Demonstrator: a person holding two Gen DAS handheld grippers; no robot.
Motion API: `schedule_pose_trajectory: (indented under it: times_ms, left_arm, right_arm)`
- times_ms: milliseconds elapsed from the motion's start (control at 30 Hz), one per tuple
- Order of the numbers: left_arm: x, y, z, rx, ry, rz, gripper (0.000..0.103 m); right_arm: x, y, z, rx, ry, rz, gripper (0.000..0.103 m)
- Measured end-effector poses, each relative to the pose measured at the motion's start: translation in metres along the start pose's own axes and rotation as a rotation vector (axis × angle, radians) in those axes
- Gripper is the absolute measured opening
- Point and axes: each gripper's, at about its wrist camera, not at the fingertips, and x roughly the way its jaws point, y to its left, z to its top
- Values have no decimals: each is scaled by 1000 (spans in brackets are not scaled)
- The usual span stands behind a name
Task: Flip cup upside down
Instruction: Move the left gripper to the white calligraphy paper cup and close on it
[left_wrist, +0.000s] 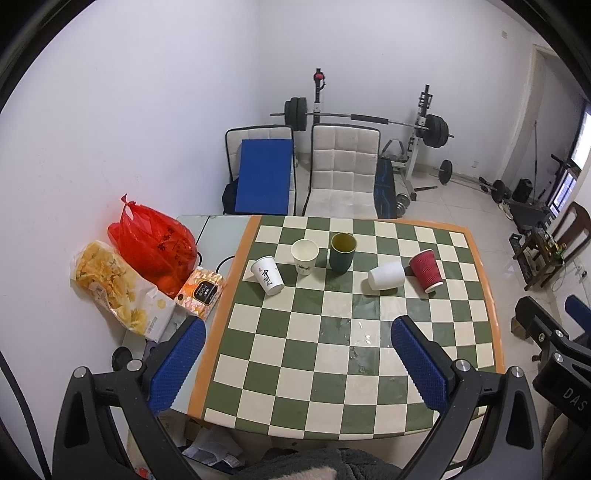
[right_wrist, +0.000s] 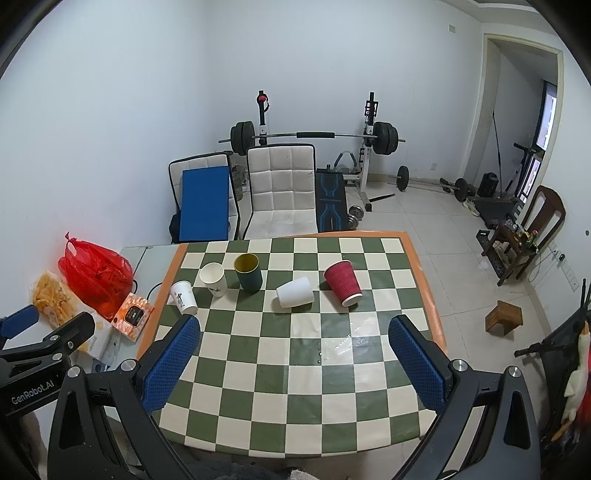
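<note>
Several cups stand in a row on the far half of the checkered table. From the left: a white printed paper cup upside down, a white paper cup upright, a dark green cup with a yellow inside upright, a plain white cup upside down, a red ribbed cup upside down. The same row shows in the right wrist view, with the green cup and the red cup. My left gripper and right gripper are open and empty, above the near half of the table.
A red plastic bag, a snack bag and an orange box lie left of the table. Two chairs and a barbell rack stand behind it. A small wooden stool sits on the floor at the right.
</note>
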Motion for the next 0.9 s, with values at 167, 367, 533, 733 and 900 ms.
schedule_pose_trajectory:
  times_ms: [167, 367, 533, 733, 900]
  left_arm:
    - [37, 15, 16, -70, 40, 79, 103]
    - [120, 60, 16, -164, 157, 172, 103]
    - [208, 90, 19, -181, 317, 193, 103]
    - [306, 120, 24, -179, 486, 138, 103]
    - [374, 132, 33, -163, 571, 104, 103]
  right_arm:
    - [45, 0, 8, 37, 44, 48, 103]
    - [139, 20, 7, 17, 134, 84, 103]
    - [239, 59, -4, -7, 245, 97, 103]
    - [347, 107, -16, -1, 374, 75, 103]
    - [416, 132, -27, 4, 465, 33, 103]
